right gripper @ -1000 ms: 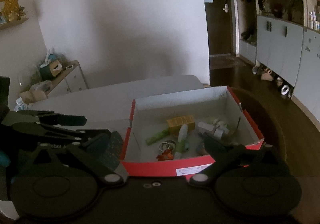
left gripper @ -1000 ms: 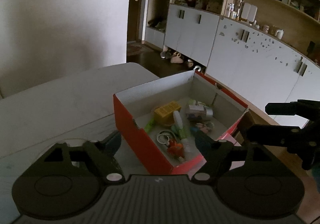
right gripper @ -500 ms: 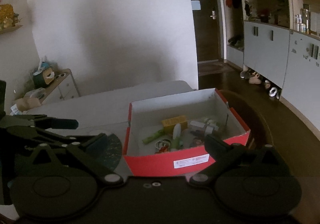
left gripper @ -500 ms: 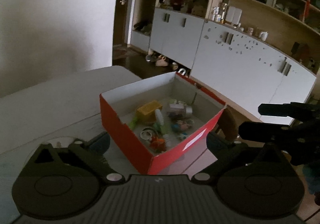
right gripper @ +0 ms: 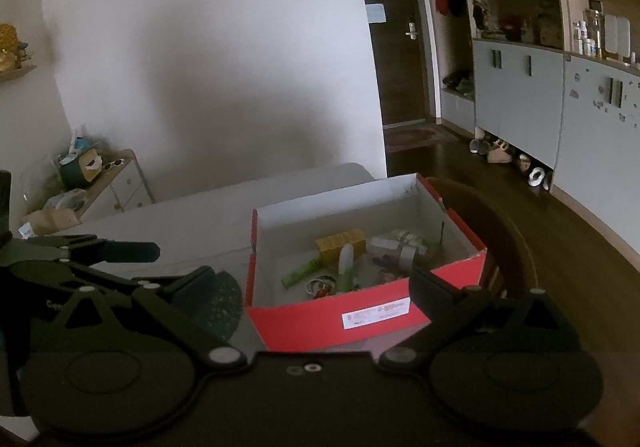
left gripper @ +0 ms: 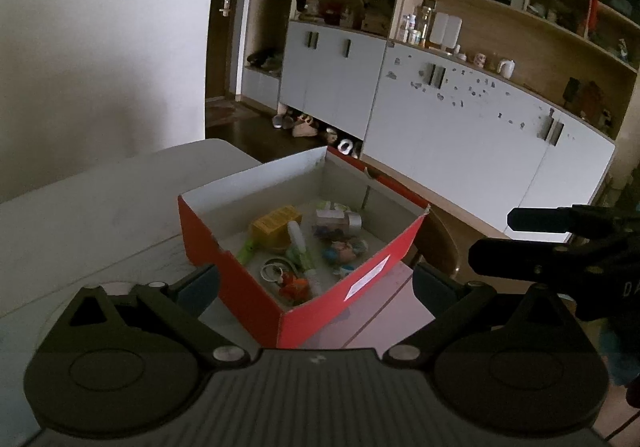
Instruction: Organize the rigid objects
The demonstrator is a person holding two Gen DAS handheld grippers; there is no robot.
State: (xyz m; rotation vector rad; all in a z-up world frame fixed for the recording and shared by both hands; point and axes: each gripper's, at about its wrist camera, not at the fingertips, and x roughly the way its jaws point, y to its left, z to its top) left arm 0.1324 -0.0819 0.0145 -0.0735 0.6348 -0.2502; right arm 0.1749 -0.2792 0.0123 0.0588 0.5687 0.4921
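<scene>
Red box (left gripper: 248,279) sitting on bench (left gripper: 100,207); left tool (left gripper: 316,283) and right tool (right gripper: 312,289) both hovering open, gripping nothing.

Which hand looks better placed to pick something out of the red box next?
Probably right: the right gripper faces the red box squarely, open and empty. The left gripper meets its corner.

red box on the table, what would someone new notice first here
The red box sits open on the white table, holding a jumble of small things, among them a yellow box and a white tube. Both hand-held grippers, left and right, hover open just short of it, empty.
</scene>
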